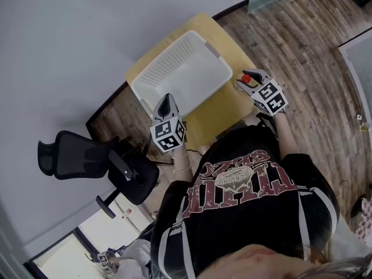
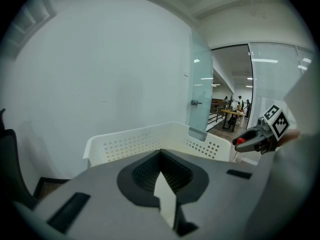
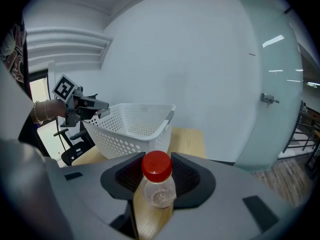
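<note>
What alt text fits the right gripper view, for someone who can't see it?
The right gripper is shut on a small clear bottle with a red cap. Behind it a white perforated basket stands on a wooden table, with the left gripper by the basket's left rim.

what stays out of sight

in the right gripper view the bottle (image 3: 158, 191) shows only its red cap and clear shoulder. everything lower is sunk behind the body of the right gripper (image 3: 157, 176), so its lower part cannot be seen. in the head view just the cap peeks out. in the left gripper view the white basket (image 2: 150, 140) loses its base behind the left gripper (image 2: 161, 173), and in both gripper views its own walls hide its floor. the office chair (image 2: 7, 176) is cut off by that picture's left edge. the people (image 2: 235, 103) in the far room are too small to make out.
</note>
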`<state>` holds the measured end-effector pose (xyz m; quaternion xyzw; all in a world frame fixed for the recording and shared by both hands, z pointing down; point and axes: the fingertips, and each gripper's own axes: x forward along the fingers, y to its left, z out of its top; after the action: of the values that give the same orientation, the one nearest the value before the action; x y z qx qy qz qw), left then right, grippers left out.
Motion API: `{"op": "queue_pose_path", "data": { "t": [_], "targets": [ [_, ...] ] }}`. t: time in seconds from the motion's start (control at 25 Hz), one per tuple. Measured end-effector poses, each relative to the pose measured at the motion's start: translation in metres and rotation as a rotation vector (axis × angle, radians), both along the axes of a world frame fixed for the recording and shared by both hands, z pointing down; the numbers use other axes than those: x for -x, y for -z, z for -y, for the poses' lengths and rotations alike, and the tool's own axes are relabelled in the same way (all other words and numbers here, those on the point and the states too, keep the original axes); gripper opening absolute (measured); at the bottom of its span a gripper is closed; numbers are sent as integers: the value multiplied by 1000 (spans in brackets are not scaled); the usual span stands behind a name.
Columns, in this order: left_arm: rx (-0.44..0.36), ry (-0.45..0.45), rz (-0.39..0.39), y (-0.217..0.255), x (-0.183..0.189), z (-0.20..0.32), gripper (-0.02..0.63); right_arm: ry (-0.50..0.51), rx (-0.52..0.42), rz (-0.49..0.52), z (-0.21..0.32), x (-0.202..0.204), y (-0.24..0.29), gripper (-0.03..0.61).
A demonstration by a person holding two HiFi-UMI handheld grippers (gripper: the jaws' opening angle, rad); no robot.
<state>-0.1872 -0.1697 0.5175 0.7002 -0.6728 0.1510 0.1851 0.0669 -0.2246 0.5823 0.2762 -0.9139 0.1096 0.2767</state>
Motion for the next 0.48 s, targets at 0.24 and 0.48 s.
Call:
{"op": "queue_pose_path", "data": {
  "t": [0.24,0.48],
  "targets": [
    [0,1,-2,0,1,0,44,10,-38,13,-6,2,1,170],
    [-1,2,-9,0,-1,-1,44,2,-33,-8,-5,-2,0,170]
  ]
}}
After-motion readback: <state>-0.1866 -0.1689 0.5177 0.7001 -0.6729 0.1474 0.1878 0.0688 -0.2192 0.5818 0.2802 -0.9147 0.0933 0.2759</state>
